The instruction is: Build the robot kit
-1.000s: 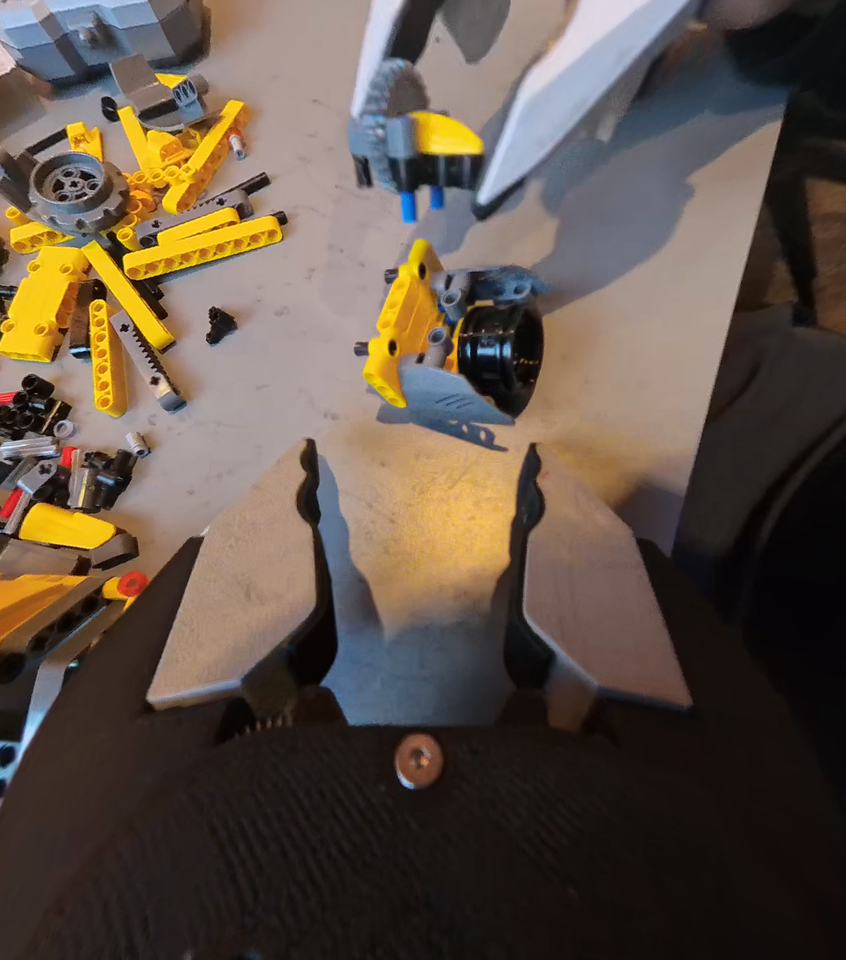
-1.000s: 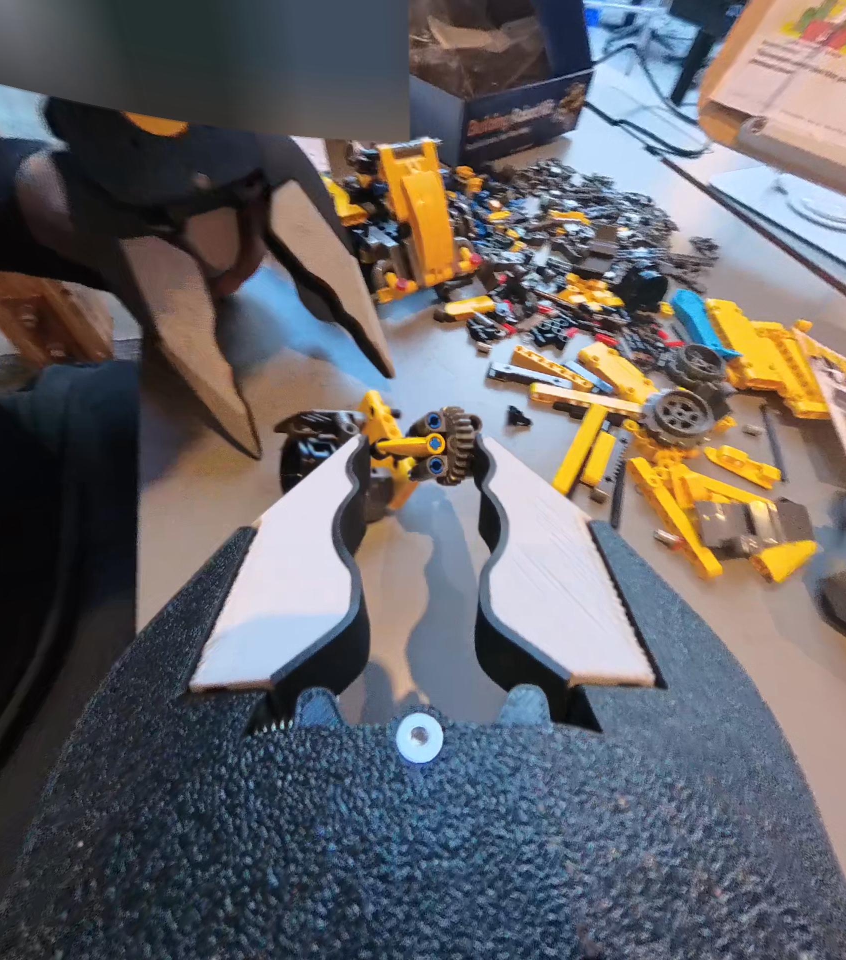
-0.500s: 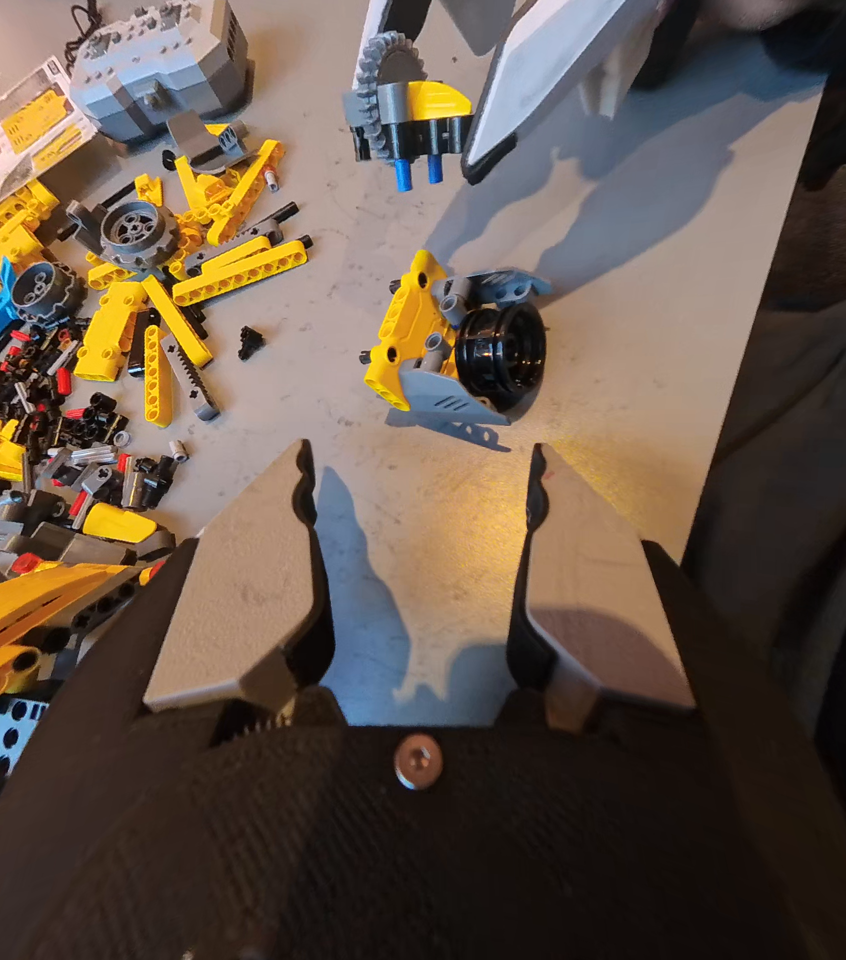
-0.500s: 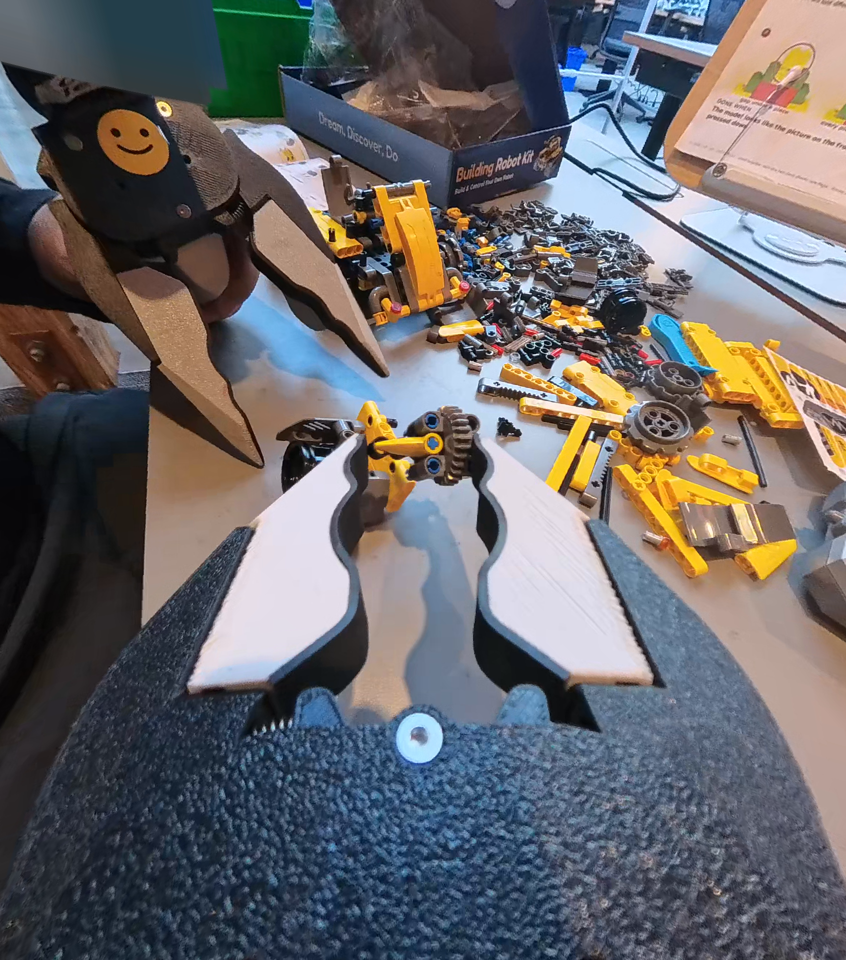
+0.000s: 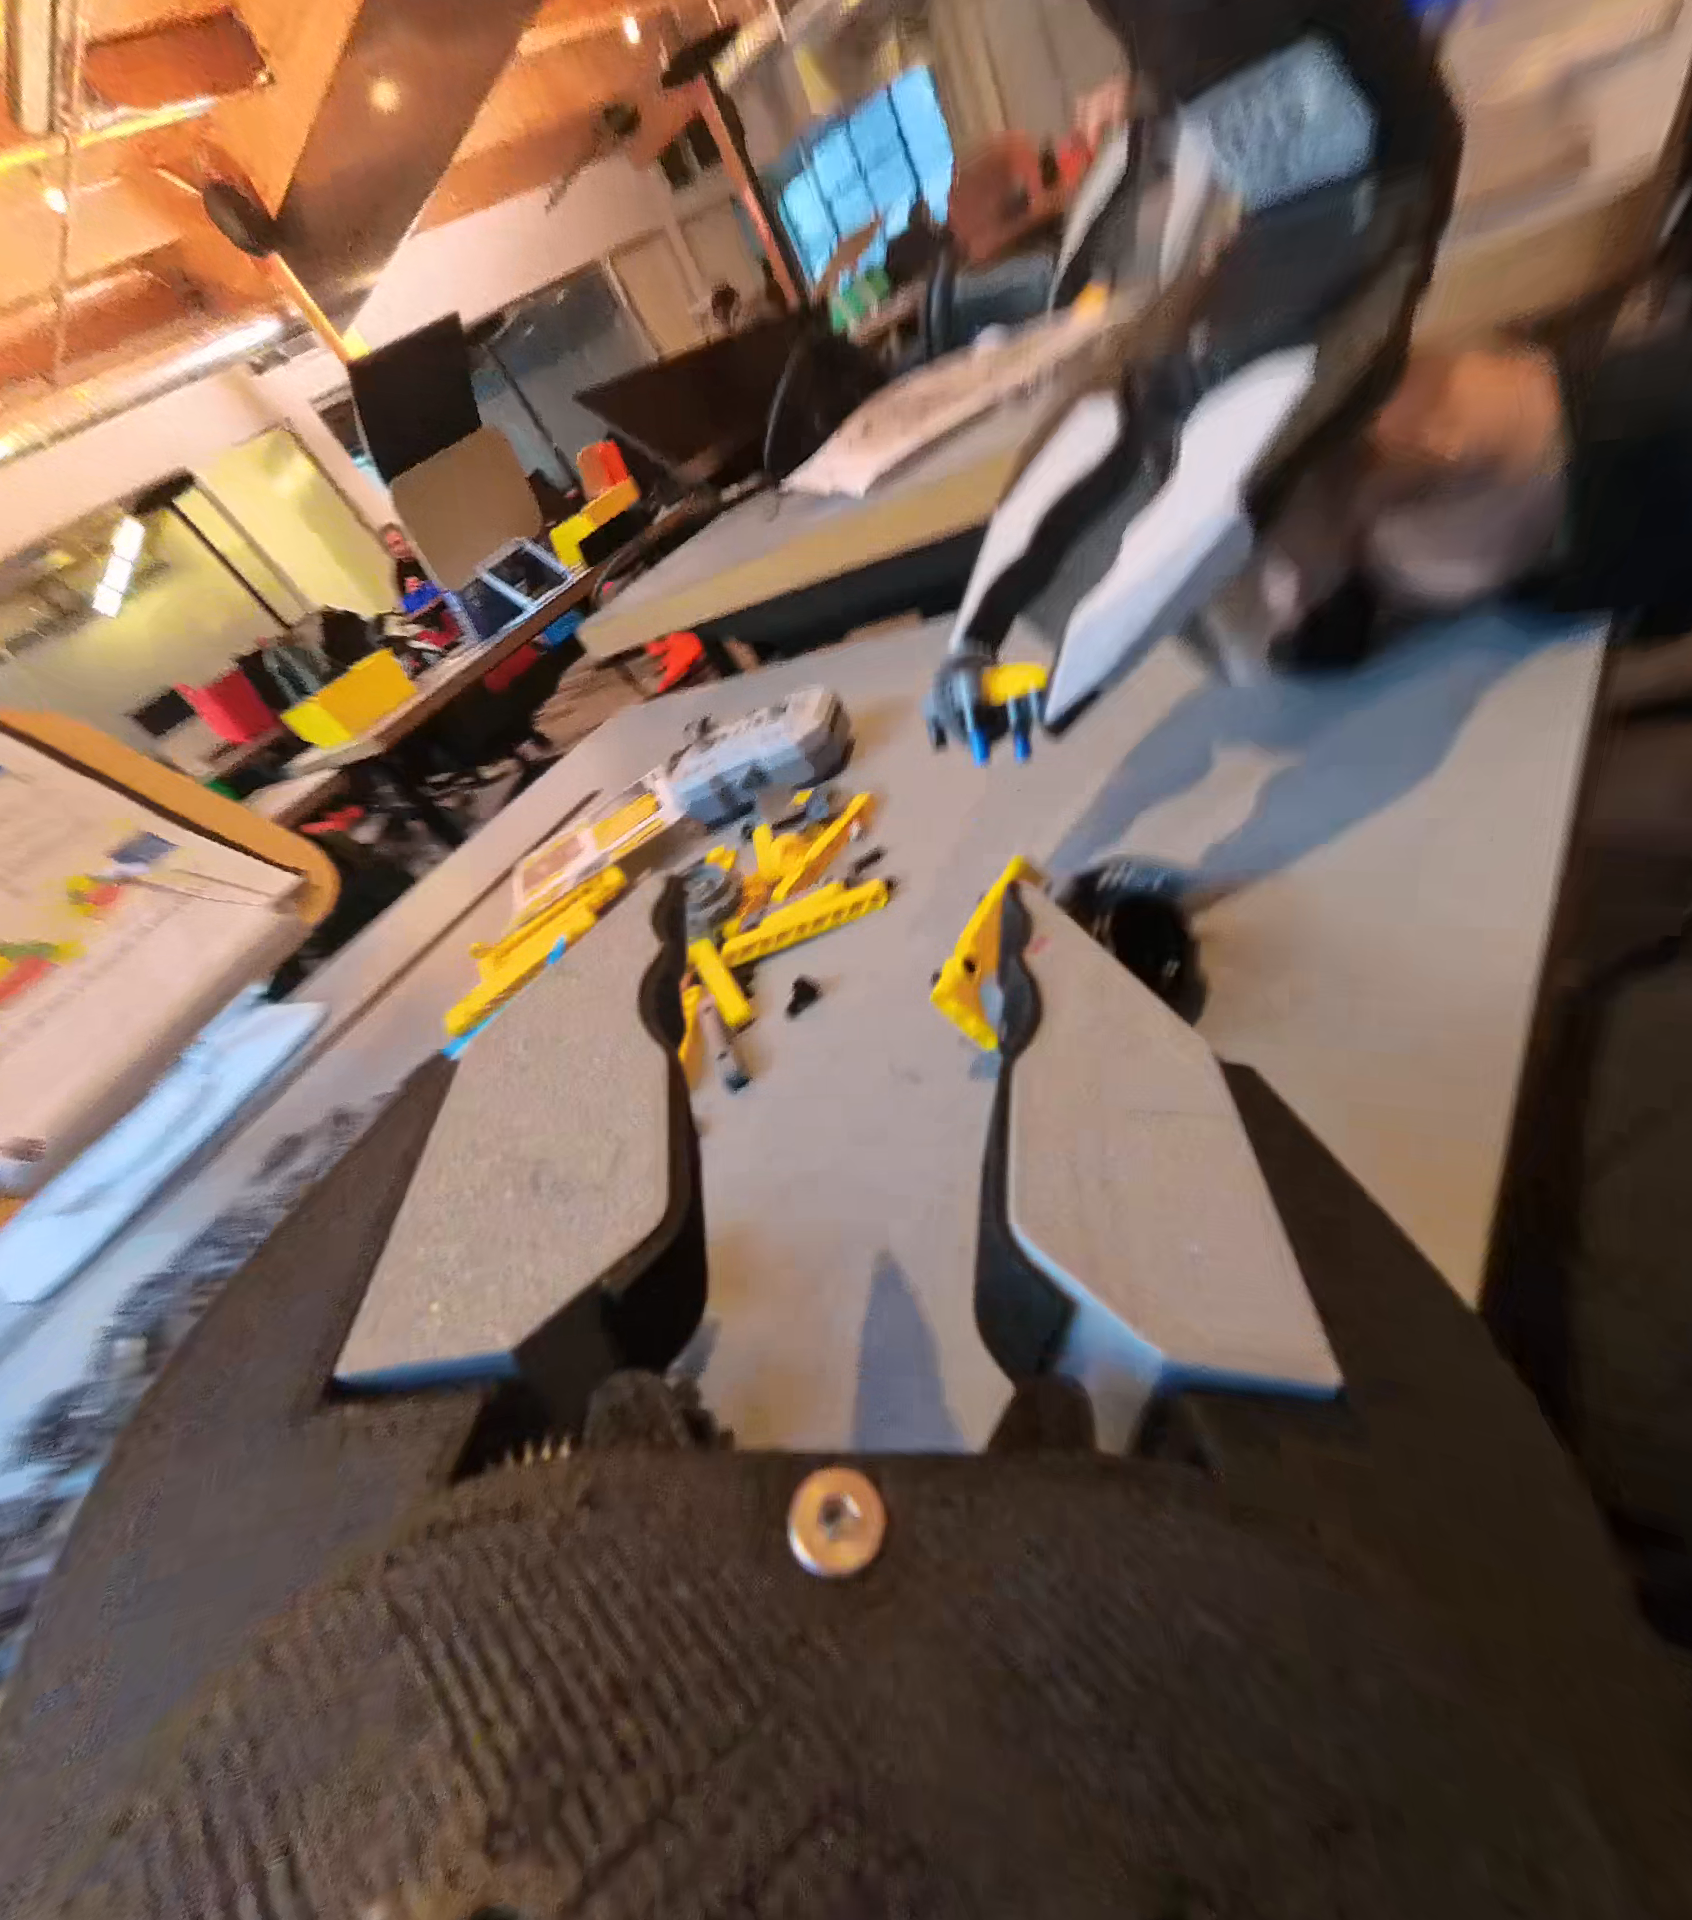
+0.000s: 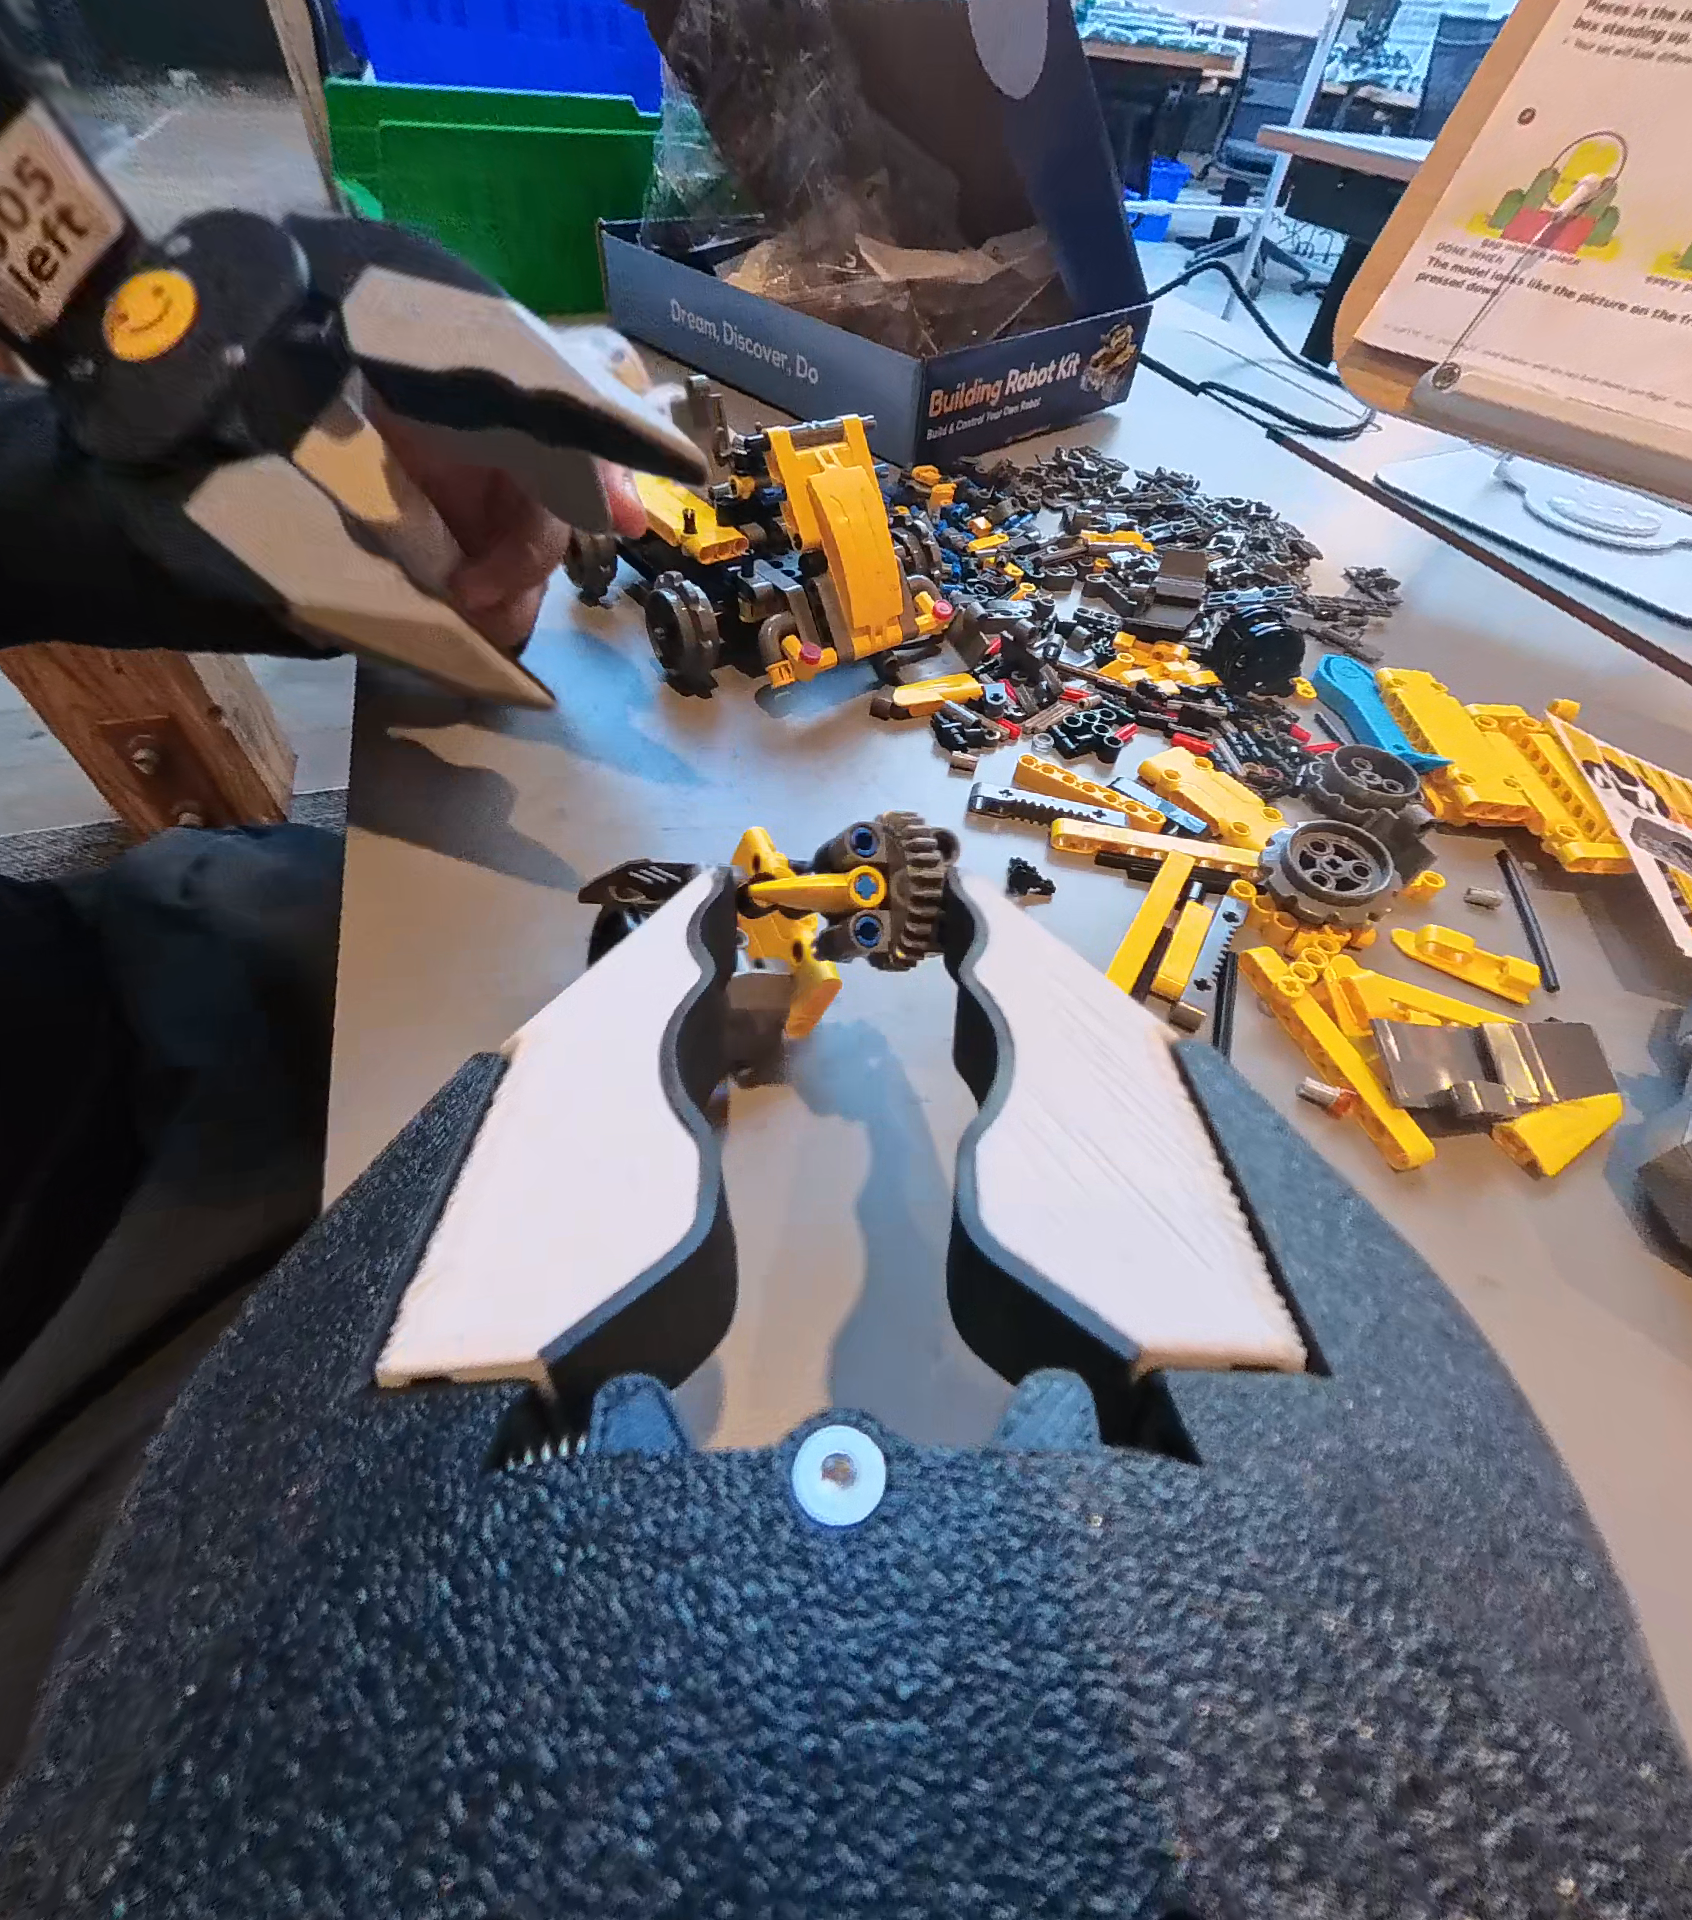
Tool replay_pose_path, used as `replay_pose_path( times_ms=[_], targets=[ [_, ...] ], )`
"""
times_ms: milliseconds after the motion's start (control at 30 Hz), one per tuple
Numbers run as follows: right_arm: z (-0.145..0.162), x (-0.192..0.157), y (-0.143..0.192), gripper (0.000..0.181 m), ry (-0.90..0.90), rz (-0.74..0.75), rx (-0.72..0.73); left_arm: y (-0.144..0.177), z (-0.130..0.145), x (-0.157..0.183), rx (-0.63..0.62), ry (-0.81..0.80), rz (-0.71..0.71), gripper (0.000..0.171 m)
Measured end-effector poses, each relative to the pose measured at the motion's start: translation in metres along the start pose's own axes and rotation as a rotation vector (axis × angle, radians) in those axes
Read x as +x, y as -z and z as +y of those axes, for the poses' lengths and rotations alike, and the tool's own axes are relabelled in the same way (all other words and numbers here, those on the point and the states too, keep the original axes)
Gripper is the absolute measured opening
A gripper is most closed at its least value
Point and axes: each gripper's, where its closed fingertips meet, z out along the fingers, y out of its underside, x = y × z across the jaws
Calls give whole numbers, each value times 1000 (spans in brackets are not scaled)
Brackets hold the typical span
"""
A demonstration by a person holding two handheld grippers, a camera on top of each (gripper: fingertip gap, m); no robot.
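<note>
Between our right claw's tips: we are pinching a small gear-and-pin piece (image 6: 868, 894), dark toothed wheel towards the right finger, yellow part towards the left, blue pin ends facing us.
Right claw (image 6: 837, 909): it is closing on that piece and hanging above the grey table (image 6: 530, 831).
Just beyond and below the tips: a yellow-and-black sub-assembly (image 6: 769, 966) is lying on the table, partly hidden by the left finger.
Far left of the tips: our left claw (image 6: 551, 540) is floating spread and holding nothing, beside a half-built yellow vehicle (image 6: 800, 551).
Right of the tips: loose yellow beams (image 6: 1185, 831) are lying scattered.
Left view, blurred: our left claw (image 5: 842, 914) is gaping wide, empty, the sub-assembly (image 5: 977, 966) sitting against its right tip, long axis running away from us.
Far ahead: the right claw (image 5: 1013, 665) is carrying the gear piece (image 5: 987, 696).
</note>
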Motion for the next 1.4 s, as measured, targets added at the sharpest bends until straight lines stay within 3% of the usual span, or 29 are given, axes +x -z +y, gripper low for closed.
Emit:
replay_pose_path(
  times_ms=[33,100,200,267,333,433,633,867,1133,1233,1400],
  targets=[
    [0,-1,0,39,-4,-9,-1,-2,5,1,-38,-76,-32,60],
    [1,-2,-1,39,-15,-29,-4,-4,8,15,-73,-138,34,40],
    [2,-3,-2,39,-38,-57,-13,-4,24,41,-248,74,294,46],
    [1,-3,-1,39,-45,-66,-9,-2,24,33,-325,233,335,47],
    [0,-4,0,39,-48,-73,-2,0,15,26,-333,365,365,54],
    [-1,-3,1,39,-63,-80,5,-2,9,27,-335,485,401,50],
    [-1,1,1,39,-114,-88,12,-12,53,43,-540,463,476,84],
    [4,1,-5,39,-187,-137,-32,-31,60,57,-537,417,528,89],
    [15,-13,-16,39,-248,-191,-144,-44,59,63,-529,450,613,74],
    [18,-15,-22,39,-207,-167,-213,-47,58,65,-529,467,652,62],
    [12,-21,-27,39,-125,-192,-332,-48,57,67,-520,444,709,61]
  ],
)
